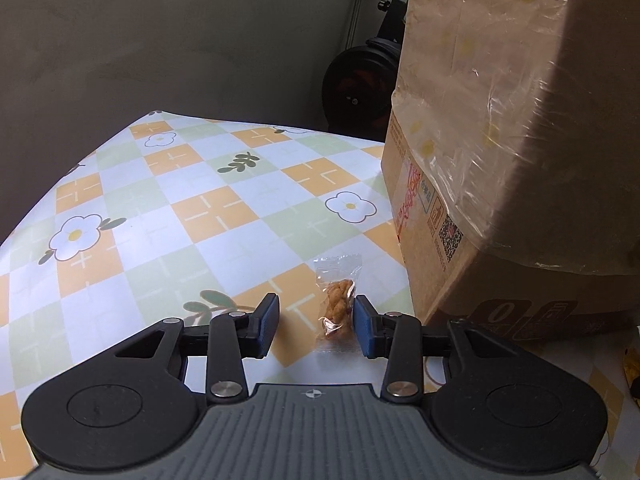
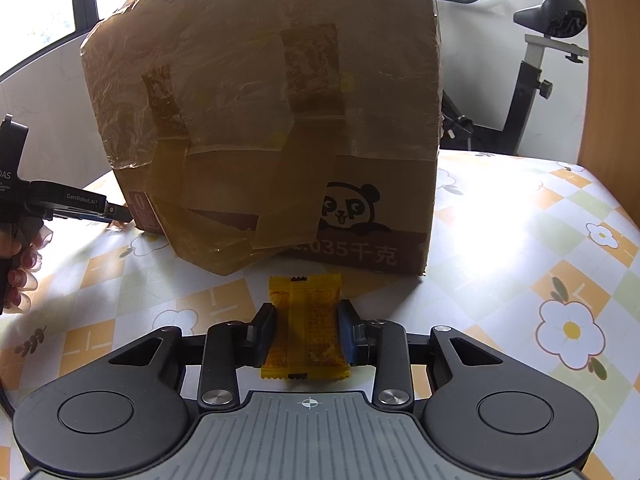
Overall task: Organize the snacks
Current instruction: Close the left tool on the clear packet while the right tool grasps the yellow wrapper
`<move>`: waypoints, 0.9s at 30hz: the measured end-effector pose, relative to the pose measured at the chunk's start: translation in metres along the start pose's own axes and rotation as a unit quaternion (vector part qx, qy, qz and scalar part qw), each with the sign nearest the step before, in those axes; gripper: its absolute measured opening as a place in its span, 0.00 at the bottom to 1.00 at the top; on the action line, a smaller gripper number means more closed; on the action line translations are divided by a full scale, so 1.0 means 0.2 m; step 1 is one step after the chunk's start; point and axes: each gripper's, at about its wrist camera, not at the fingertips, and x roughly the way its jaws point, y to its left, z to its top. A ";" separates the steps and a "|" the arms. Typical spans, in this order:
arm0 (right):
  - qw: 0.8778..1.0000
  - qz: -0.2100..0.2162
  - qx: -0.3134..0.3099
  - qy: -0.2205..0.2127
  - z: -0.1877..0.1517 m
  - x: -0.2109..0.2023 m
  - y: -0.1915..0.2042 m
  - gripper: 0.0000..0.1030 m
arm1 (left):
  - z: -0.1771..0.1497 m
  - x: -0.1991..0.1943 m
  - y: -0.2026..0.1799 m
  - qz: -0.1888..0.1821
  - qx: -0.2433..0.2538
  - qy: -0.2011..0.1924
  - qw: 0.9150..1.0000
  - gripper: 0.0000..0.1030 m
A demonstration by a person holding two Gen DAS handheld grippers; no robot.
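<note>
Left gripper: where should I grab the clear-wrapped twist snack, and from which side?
Grip the clear-wrapped twist snack across its narrow middle, over the twisted pastry, not the flat sealed ends. It lies lengthwise along the left gripper, near its right finger, so come straight down and shift slightly right.
</note>
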 end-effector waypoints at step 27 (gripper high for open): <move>1.000 -0.004 0.022 -0.015 -0.01 -0.03 -0.03 0.30 | -0.15 -0.37 -0.10 0.015 -0.013 -0.050 0.999 0.19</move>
